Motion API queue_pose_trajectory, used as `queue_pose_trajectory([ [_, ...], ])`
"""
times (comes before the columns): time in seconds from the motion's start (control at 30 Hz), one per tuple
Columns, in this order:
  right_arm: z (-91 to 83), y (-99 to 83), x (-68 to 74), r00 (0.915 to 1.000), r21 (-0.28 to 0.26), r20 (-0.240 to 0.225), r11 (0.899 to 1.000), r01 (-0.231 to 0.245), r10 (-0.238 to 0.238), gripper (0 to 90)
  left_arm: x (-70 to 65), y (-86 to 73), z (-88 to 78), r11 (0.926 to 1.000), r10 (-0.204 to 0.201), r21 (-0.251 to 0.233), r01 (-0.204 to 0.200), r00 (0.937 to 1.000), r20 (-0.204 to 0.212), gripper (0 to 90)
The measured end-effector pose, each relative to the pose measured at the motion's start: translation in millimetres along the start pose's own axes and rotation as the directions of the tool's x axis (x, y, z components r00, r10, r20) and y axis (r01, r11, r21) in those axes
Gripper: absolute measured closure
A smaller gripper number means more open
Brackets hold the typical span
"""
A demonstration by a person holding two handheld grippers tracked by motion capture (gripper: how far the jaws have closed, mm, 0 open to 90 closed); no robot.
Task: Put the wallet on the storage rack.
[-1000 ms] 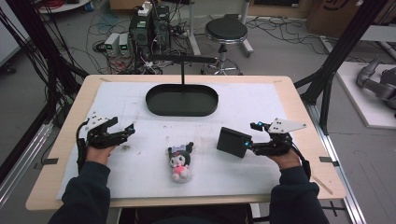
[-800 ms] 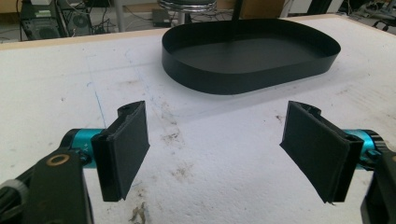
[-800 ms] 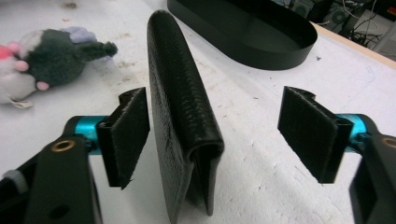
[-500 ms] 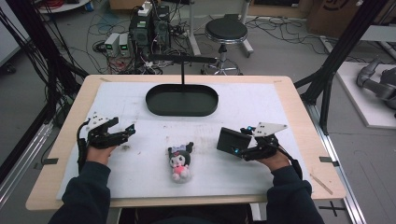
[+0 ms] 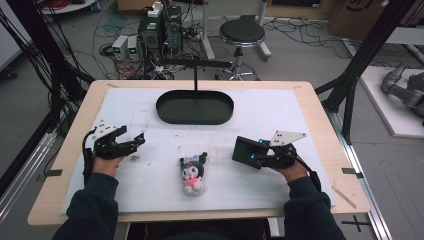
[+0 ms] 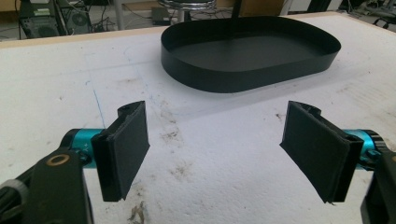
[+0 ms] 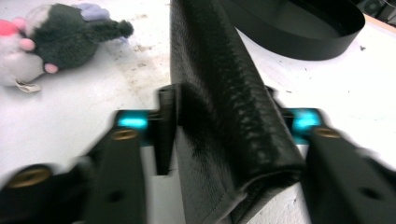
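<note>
While the left gripper (image 5: pixel 131 142) rests with its jaws spread wide over bare white table covering (image 5: pixel 300 120), the right gripper (image 5: pixel 256 154) has just been closing its jaws, and a black leather wallet (image 5: pixel 246 150) now sits clamped between them. Seen from the right gripper view, the wallet (image 7: pixel 224 107) runs lengthwise between the two pads, its grained cover pressed from both sides and its folded edge toward the camera. From the high view, the wallet lies on the right half of the table, in front of the person's right hand (image 5: pixel 287 167). A small plush doll (image 5: pixel 192 172) with dark hair and a pink body lies face up near the table's middle, well apart from both grippers; it appears again at the upper left of the right gripper view (image 7: pixel 51 35). An oval black tray (image 5: pixel 195 107) stands toward the far edge, with a thin post rising from it, and nothing lies between the left gripper's pads (image 6: pixel 126 149) in its own view, where the tray (image 6: pixel 247 56) shows ahead.
</note>
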State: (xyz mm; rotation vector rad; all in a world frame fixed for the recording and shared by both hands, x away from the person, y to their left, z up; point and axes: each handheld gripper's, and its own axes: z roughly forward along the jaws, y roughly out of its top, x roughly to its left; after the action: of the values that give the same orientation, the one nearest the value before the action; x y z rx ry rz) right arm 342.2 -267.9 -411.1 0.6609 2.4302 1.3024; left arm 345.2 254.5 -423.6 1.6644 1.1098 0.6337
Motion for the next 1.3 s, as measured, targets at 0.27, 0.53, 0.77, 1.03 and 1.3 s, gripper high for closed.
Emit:
queue_pose_trajectory([
  [0.27,-11.5,11.4,-2.5,0.9982,-0.094,0.033,0.995,-0.046,0.049,78.8,-0.7,-0.2,0.9,1.0000,0.002,0.003,-0.002,1.0000,-0.003,22.7],
  [0.53,2.5,53.0,-24.1,0.9853,-0.146,0.133,0.985,-0.087,0.107,78.8,-1.9,-0.1,1.8,1.0000,0.008,0.000,-0.008,1.0000,-0.001,23.1],
  [0.77,36.0,96.7,-39.6,0.9819,-0.139,0.167,0.988,-0.067,0.090,79.2,-0.1,-0.2,1.2,1.0000,0.006,-0.006,-0.006,1.0000,0.004,23.4],
  [1.03,105.1,130.2,-54.8,0.9588,-0.073,0.276,0.996,-0.048,0.066,79.2,2.5,-0.3,-0.6,0.9999,-0.006,-0.013,0.006,1.0000,0.005,23.4],
  [1.3,172.4,139.4,-60.2,0.9057,0.067,0.424,0.997,-0.025,-0.006,79.0,2.4,-0.1,-0.5,0.9996,-0.016,-0.023,0.017,0.9996,0.021,23.5],
])
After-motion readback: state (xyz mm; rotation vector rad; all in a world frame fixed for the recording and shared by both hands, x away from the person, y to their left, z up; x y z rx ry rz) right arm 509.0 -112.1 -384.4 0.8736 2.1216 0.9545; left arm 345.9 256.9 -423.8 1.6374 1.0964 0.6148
